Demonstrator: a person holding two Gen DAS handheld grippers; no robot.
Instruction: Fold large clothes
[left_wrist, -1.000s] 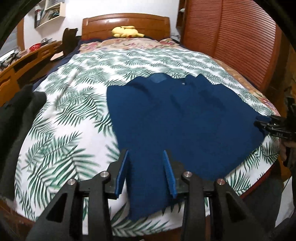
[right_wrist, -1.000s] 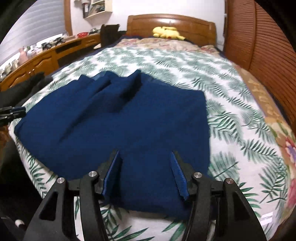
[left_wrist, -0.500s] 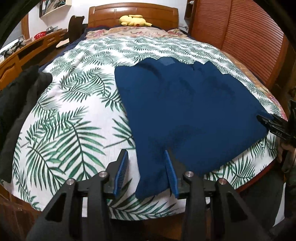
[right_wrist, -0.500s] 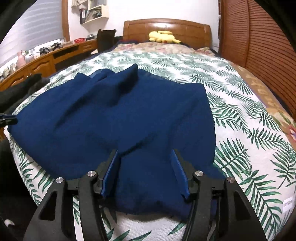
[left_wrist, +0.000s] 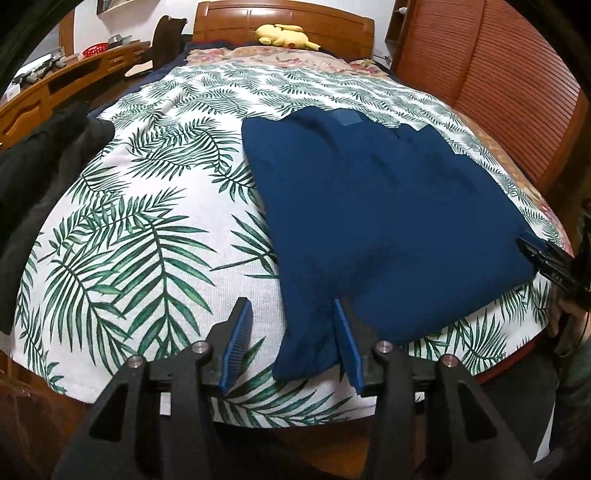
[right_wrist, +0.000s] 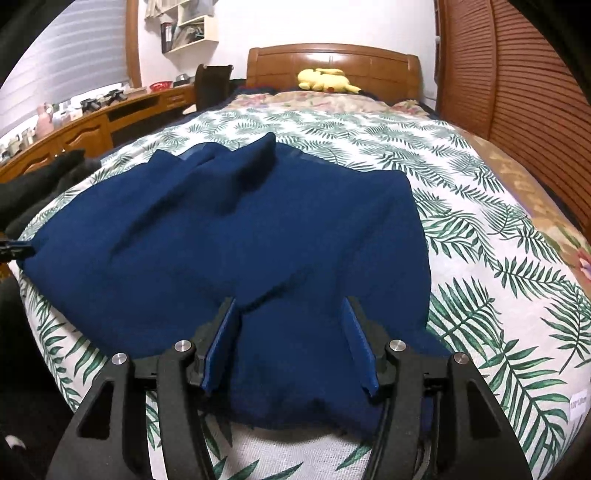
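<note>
Two grippers tilt down over a blue garment (left_wrist: 388, 206) on the bed (left_wrist: 147, 236).
Left gripper (left_wrist: 291, 317): jaws opening, a corner loose between them. Right gripper (right_wrist: 291, 314): jaws apart, straddling the hem, not pinching.

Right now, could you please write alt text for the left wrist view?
A dark blue garment lies spread on a bed with a palm-leaf sheet. The left tool, its jaws opening, straddles the garment's near corner without pressing it. A yellow plush toy rests by the headboard.
</note>
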